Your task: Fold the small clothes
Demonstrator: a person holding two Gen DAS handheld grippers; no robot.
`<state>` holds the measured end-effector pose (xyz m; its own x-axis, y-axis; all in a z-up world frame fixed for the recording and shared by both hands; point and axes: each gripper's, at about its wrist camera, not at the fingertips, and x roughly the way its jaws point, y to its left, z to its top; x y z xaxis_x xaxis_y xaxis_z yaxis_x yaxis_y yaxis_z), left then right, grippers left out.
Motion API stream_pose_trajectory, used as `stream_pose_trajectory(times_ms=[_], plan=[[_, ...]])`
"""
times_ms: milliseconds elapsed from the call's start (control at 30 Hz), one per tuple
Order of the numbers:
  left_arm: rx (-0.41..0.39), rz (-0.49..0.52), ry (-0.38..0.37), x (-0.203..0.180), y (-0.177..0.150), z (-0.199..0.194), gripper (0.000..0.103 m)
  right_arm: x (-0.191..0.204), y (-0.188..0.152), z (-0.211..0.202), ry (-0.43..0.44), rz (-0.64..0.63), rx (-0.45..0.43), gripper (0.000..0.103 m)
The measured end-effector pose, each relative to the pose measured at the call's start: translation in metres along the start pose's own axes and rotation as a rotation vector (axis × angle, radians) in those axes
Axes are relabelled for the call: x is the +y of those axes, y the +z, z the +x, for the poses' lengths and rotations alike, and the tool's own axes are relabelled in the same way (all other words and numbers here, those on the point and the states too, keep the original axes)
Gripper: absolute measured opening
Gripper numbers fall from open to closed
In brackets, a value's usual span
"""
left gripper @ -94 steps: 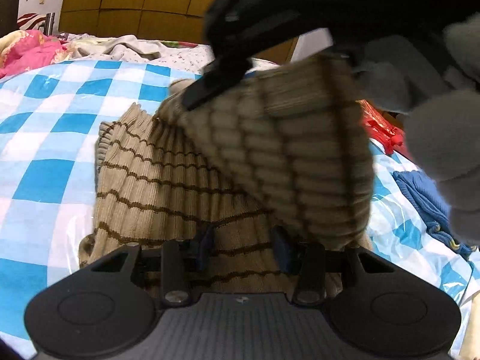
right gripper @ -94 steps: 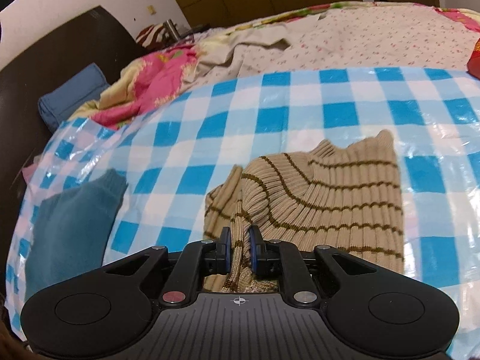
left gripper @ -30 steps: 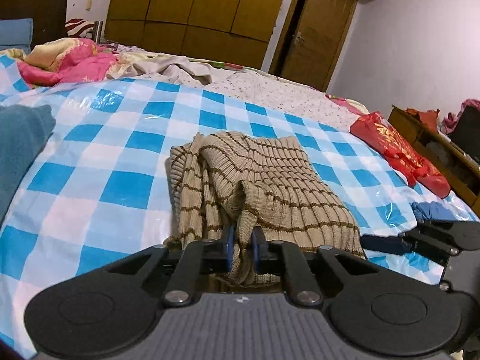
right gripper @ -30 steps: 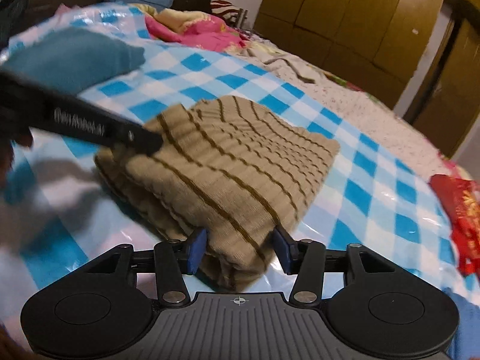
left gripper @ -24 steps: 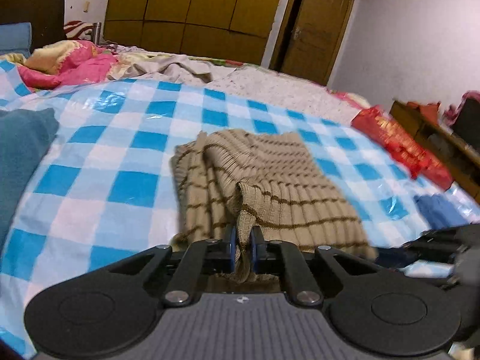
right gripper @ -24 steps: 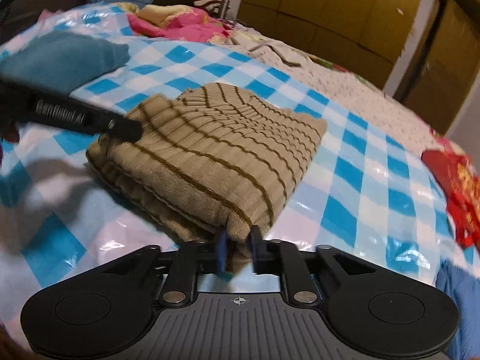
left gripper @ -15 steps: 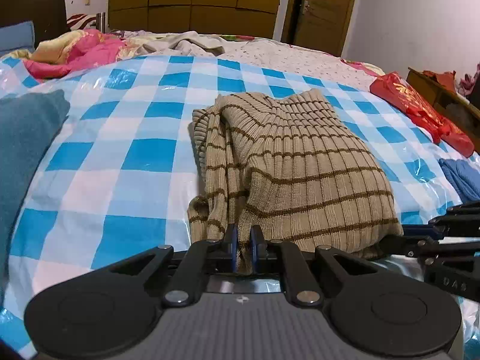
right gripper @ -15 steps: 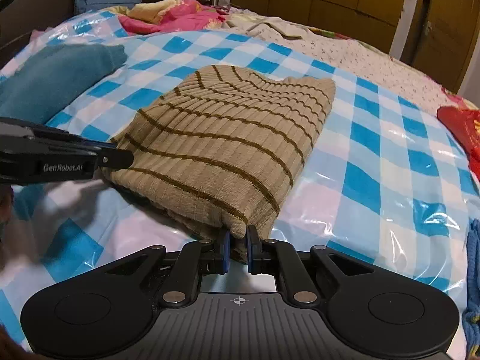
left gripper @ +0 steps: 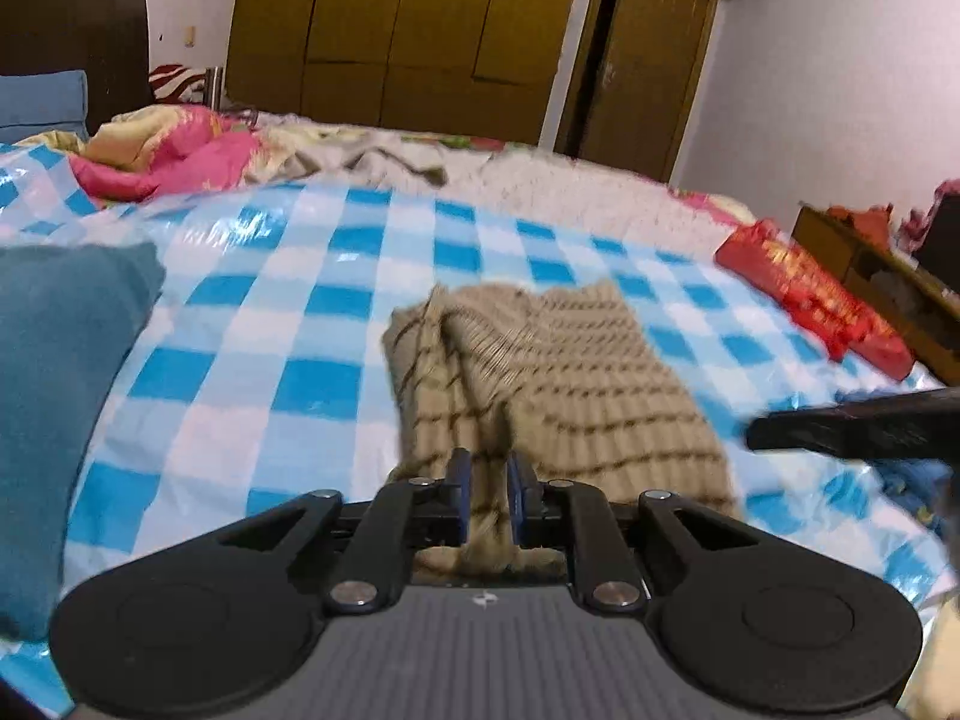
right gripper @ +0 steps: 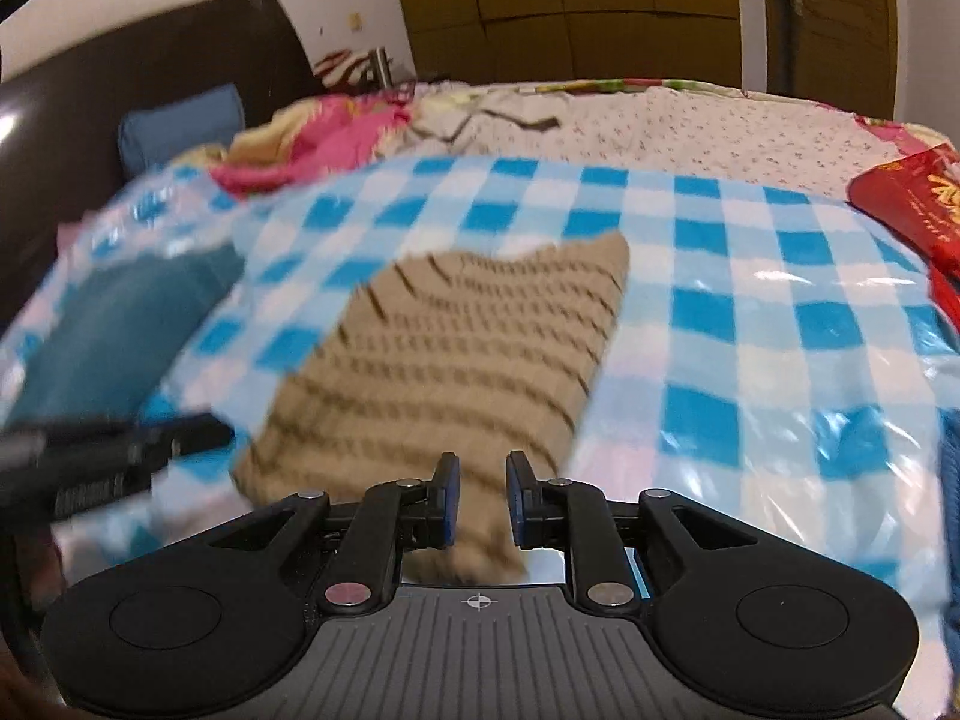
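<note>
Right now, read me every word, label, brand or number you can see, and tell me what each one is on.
No text here can be read clearly.
White lettering on the side of the left tool: too blurred to read. That tool's jaws have just been opening, with the sweater between them.
Gold print on the red packet: too blurred to read.

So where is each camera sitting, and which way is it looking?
Left wrist: on the left gripper, looking along its fingers over the striped sweater toward the wardrobe; the right gripper pokes in.
Right wrist: on the right gripper, facing the same sweater and the headboard; the left gripper pokes in.
Both show: the sweater, checked sheet, teal cloth, red bag.
</note>
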<state>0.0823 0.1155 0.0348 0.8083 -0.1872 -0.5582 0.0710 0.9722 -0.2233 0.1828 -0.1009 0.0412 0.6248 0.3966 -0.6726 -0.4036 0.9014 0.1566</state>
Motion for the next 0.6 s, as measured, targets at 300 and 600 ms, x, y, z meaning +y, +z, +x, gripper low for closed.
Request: stream_pose_trajectory(times_ms=[300,600], plan=[[0.050,-0.038,0.027,-0.002,-0.015,0.035,0.028,0.053,0.071,0.078,0.089,-0.027,0.054,0.048],[0.045,-0.019,0.005,0.001,-0.027,0.045,0.028,0.083,0.068,0.143,-0.099,-0.069,0.145,0.036]])
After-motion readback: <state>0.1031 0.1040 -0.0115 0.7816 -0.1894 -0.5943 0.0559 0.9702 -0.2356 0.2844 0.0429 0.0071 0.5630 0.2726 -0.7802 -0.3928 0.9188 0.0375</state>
